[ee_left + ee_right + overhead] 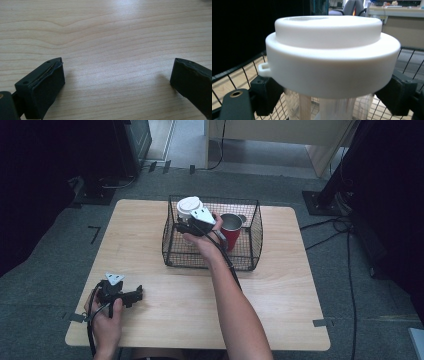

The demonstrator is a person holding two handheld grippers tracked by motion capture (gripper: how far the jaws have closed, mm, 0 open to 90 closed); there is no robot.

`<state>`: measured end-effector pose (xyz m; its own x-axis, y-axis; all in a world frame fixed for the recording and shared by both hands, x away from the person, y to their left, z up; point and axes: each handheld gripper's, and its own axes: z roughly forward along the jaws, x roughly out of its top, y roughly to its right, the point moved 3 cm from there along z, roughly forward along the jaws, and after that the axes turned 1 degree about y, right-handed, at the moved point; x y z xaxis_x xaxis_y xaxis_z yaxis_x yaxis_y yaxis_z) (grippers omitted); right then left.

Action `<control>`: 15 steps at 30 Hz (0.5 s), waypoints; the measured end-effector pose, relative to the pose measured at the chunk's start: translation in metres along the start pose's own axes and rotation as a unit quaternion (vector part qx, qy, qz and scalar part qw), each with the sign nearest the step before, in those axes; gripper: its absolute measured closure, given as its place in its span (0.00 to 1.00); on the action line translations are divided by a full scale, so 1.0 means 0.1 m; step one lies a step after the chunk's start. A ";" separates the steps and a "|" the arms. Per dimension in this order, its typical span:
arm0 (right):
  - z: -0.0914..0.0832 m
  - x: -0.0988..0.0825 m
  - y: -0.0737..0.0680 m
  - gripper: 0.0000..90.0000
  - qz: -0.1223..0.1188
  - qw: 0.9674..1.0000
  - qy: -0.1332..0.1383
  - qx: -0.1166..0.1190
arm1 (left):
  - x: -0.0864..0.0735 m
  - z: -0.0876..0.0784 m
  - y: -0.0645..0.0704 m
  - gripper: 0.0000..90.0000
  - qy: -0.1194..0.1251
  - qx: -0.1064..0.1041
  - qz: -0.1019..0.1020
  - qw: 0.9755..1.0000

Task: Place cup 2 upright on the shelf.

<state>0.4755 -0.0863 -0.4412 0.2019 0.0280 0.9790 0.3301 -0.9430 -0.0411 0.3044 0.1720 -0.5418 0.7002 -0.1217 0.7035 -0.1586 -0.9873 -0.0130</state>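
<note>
The table (150, 245) is pale wood, and toward its far side stands a black wire basket (250, 250), the landmark for everything else.

Inside the basket, at its right half, a red cup (232, 236) with a metal lining stands upright; what it holds cannot be made out. At the basket's left half, over the far left corner and level with its rim, is the jar (190, 209): a clear body under a broad white lid (332, 60).

In the high view the right claw (186, 224) reaches in over the basket's near wall, with the person's forearm stretching back toward the table's near edge. The jar sits between the two black jaws, just below the lid. In the right gripper view a jaw presses in on each side of the clear body right under the lid's overhang, so the claw is clenched on the jar. The jar stands upright in the grip, with basket wires behind and below it. Whether its base touches the basket floor cannot be told.

The left claw (131, 296) rests well apart from the basket, near the table's near left corner. In the left gripper view (117, 80) its jaws stand wide apart over bare wood, released, with nothing between them.
</note>
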 end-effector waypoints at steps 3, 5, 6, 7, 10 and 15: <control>0.02 -0.04 0.00 0.17 -0.009 1.000 -0.010 0.002 | 0.00 0.00 0.00 0.00 0.000 0.000 0.000 1.000; 0.02 -0.06 0.00 0.17 -0.012 1.000 -0.013 0.005 | 0.00 0.00 0.00 0.00 0.000 0.000 -0.001 1.000; 0.02 -0.05 0.00 0.17 -0.014 1.000 -0.013 0.007 | 0.00 0.00 0.00 0.00 0.000 0.000 0.000 1.000; 0.02 -0.05 -0.01 0.17 -0.014 1.000 -0.014 0.009 | 0.00 0.00 0.00 0.00 0.000 0.000 0.000 1.000; 0.01 -0.05 0.00 0.17 -0.013 1.000 -0.020 0.011 | 0.00 0.00 0.00 0.00 0.000 0.000 0.000 1.000; -0.02 -0.02 0.06 0.17 -0.007 0.999 -0.039 0.023 | 0.00 0.00 0.00 0.00 0.000 0.000 0.000 1.000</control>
<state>0.4748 -0.0924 -0.4429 0.2678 0.0686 0.9610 0.3744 -0.9265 -0.0382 0.3044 0.1720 -0.5418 0.7002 -0.1217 0.7035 -0.1585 -0.9873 -0.0130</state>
